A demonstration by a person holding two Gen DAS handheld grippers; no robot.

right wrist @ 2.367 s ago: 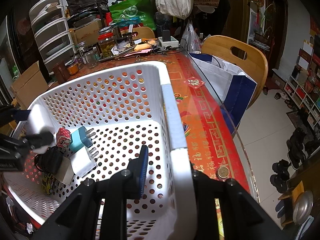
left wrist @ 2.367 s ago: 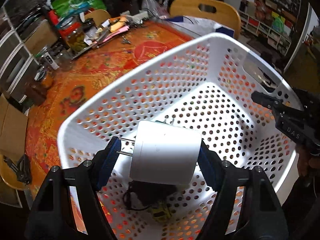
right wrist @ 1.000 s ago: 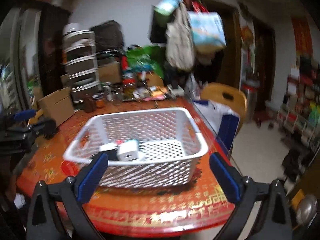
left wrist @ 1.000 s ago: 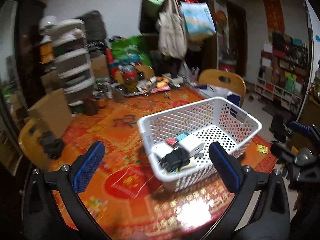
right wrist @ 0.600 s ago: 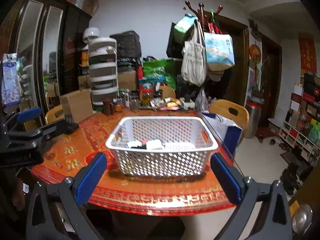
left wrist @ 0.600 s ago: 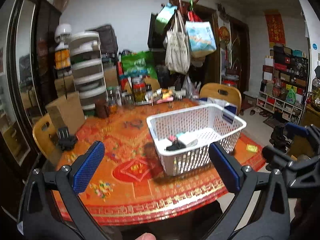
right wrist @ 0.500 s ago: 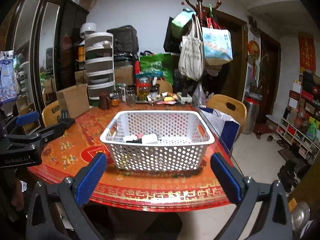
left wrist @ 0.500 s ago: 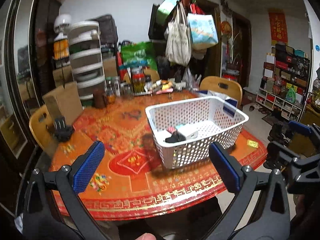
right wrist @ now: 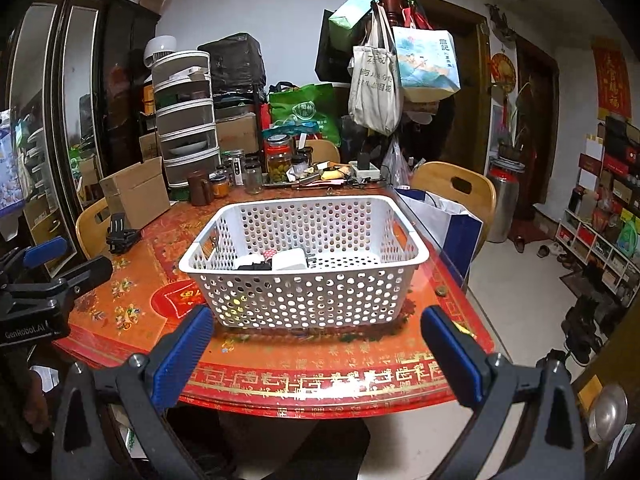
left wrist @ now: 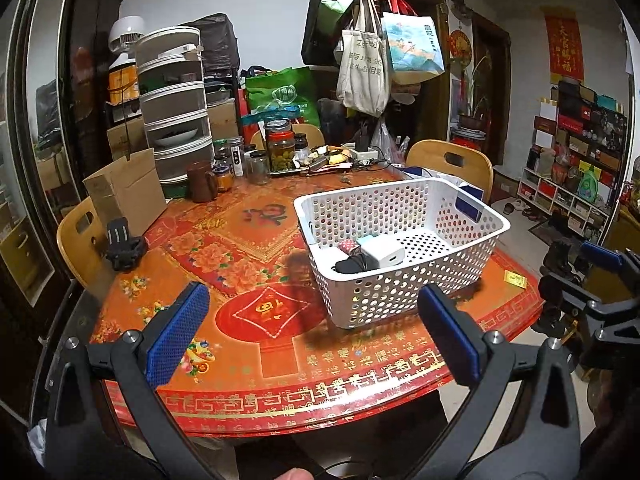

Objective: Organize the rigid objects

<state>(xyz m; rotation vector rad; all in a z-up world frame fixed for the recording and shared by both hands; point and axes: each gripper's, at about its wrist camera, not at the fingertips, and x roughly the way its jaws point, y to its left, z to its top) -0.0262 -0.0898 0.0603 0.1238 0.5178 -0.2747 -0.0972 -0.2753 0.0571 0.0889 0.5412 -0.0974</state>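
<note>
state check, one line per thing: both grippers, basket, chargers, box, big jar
left gripper: open, empty, back from the table
right gripper: open, empty, back from the table
basket: upright on the table, not gripped
white charger: lying in the basket
black adapter: lying in the basket, beside the white one
cardboard box: top flaps open
pickle jar: upright, lid on

White perforated plastic basket (right wrist: pixel 304 300): smooth, slightly glossy walls. Round table with red-and-gold patterned top (left wrist: pixel 248 364): hard glossy surface, bright glare along the near rim. Blue rubbery pads (right wrist: pixel 182 356) of right gripper: fine textured grain, set on matt black plastic arms. Tan curved-back chair (right wrist: pixel 456 190): smooth varnished wood. Brown cardboard box (left wrist: pixel 126 190): matt paper. Cream tote bag (left wrist: pixel 362 70): matt cloth.
</note>
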